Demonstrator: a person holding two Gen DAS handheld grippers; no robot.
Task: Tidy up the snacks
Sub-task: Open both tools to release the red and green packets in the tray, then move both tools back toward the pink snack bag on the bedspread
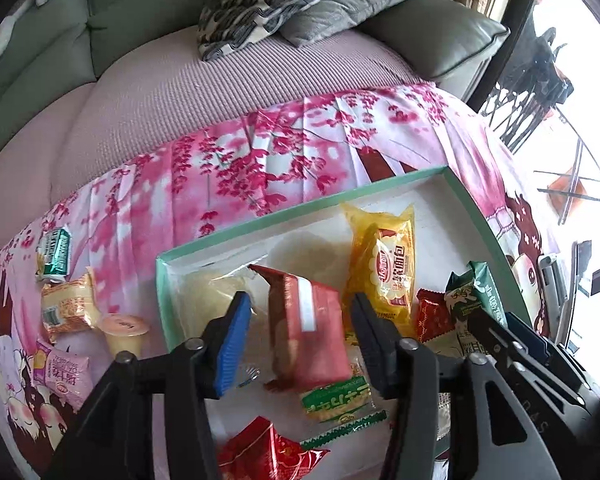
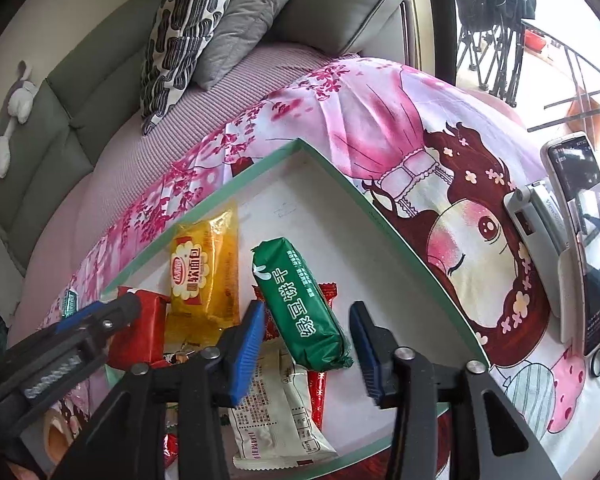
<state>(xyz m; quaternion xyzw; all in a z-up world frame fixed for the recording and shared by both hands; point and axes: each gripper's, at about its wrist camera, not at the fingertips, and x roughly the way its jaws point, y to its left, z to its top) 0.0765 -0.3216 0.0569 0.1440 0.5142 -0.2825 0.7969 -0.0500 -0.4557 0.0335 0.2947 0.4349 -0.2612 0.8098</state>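
A green-rimmed white box (image 1: 472, 204) lies on a pink floral cloth and holds several snack packs. My left gripper (image 1: 300, 324) is open above the box, its jaws either side of a red-brown pack (image 1: 312, 328) without touching it. A yellow bread pack (image 1: 388, 264) lies just beyond. My right gripper (image 2: 308, 336) is open above the box (image 2: 384, 216), with a green mung-bean biscuit pack (image 2: 304, 308) lying between its jaws. A white pack (image 2: 276, 412) and a red pack (image 2: 318, 396) lie under it.
Loose snacks lie on the cloth left of the box: a green-white pack (image 1: 54, 256), a yellow biscuit pack (image 1: 68, 308), a jelly cup (image 1: 124, 334), a pink pack (image 1: 62, 376). A phone on a stand (image 2: 580, 240) is to the right. Sofa cushions (image 2: 188, 36) are behind.
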